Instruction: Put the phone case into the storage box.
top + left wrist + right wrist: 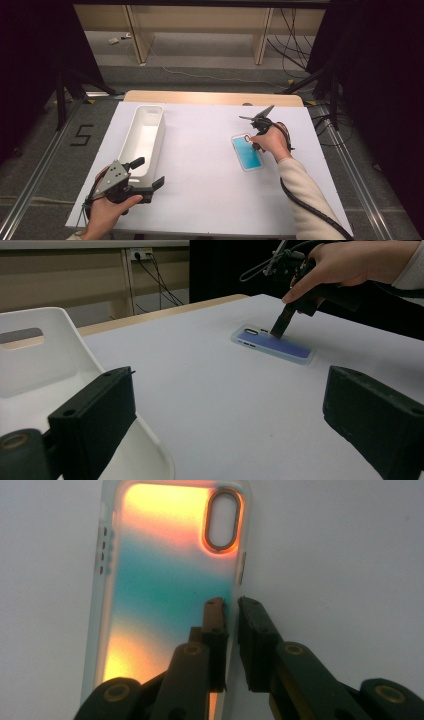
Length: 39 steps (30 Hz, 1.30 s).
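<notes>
Right gripper view shows the right gripper [231, 605] pinching the phone case [160, 580] by its side wall, one finger [215, 630] inside: grip firmly before lifting, left gripper [145, 175] idle, released.

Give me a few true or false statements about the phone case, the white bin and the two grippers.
1. The phone case lies flat on the table. True.
2. The right gripper straddles the case's side edge, one jaw inside and one outside. True.
3. The case is inside the white bin. False: it lies on the table, well apart from the bin.
4. The left gripper grips the bin's rim. False: its jaws stand wide open, near the bin's end.
5. The bin holds nothing. True.
</notes>
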Each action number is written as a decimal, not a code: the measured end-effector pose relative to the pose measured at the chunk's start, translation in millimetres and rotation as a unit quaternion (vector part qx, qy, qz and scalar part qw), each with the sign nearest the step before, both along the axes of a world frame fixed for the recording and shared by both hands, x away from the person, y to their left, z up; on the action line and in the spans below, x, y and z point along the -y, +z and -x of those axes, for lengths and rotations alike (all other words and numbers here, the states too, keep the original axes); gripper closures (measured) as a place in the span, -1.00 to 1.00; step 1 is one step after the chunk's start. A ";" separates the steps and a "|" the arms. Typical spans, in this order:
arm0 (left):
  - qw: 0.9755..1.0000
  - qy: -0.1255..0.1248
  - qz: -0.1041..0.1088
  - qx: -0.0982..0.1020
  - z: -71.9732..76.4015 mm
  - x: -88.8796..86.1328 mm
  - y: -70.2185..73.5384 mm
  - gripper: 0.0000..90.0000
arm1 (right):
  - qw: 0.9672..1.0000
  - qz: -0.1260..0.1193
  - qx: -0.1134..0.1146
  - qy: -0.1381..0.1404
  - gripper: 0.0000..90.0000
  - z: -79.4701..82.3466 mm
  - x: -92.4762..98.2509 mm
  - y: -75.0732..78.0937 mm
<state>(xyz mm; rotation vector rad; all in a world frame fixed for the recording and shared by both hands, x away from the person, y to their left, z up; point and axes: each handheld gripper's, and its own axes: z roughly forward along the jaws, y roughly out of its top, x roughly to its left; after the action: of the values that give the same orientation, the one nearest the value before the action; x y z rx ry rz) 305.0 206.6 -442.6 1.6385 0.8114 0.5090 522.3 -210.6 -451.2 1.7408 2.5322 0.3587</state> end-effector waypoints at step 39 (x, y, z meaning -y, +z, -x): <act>1.000 -0.002 0.001 0.006 -0.4 -0.4 0.2 -0.86 | 0.999 0.005 0.022 -0.045 0.98 5.7 -4.9 1.6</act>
<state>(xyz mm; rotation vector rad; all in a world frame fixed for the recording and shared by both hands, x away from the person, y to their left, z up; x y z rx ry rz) 305.4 207.0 -442.4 1.6332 0.7996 0.5158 516.7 -205.7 -449.6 1.8148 2.4114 0.3746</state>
